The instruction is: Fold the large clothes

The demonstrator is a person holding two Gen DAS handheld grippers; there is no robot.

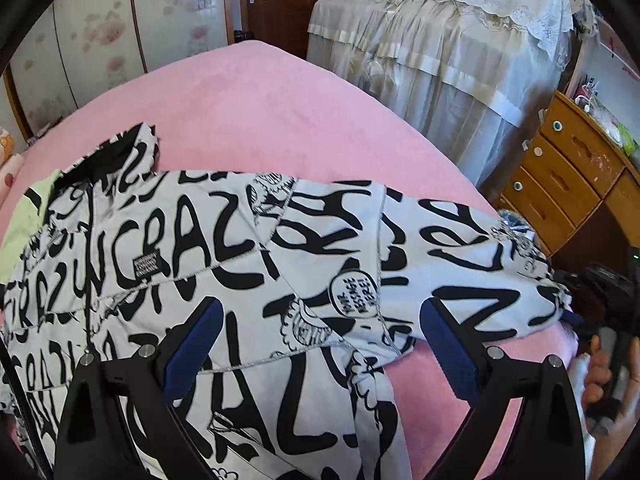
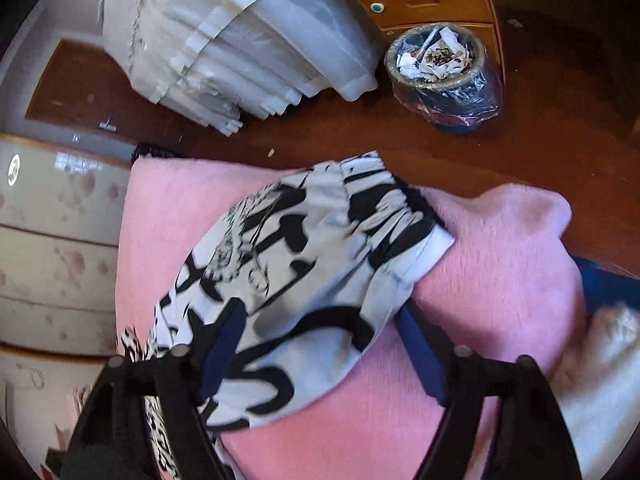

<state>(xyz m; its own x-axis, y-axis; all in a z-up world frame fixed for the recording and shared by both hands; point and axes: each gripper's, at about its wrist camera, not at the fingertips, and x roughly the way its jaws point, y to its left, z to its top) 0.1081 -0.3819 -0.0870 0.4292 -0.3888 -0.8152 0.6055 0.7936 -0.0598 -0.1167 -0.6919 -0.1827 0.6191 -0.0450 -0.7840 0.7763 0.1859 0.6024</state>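
Note:
A white jacket (image 1: 248,264) printed with big black lettering lies spread on the pink bed cover (image 1: 260,112), its black-lined collar at the upper left. My left gripper (image 1: 320,308) hovers open over the jacket's body, with nothing pinched between its blue pads. One sleeve (image 2: 304,256) stretches to the bed's right corner, its gathered cuff (image 2: 384,188) near the edge. My right gripper (image 2: 320,312) straddles this sleeve, one blue pad on each side and a wide gap left between them. In the left wrist view the right gripper (image 1: 576,314) and the hand holding it sit at the cuff.
A wooden dresser (image 1: 560,184) with drawers stands right of the bed, beside furniture draped in lace cloth (image 1: 440,60). A lined waste bin (image 2: 444,76) sits on the dark wood floor (image 2: 540,152). A pale green cloth (image 1: 24,220) lies under the jacket's left side. Floral wardrobe doors (image 1: 100,40) are behind.

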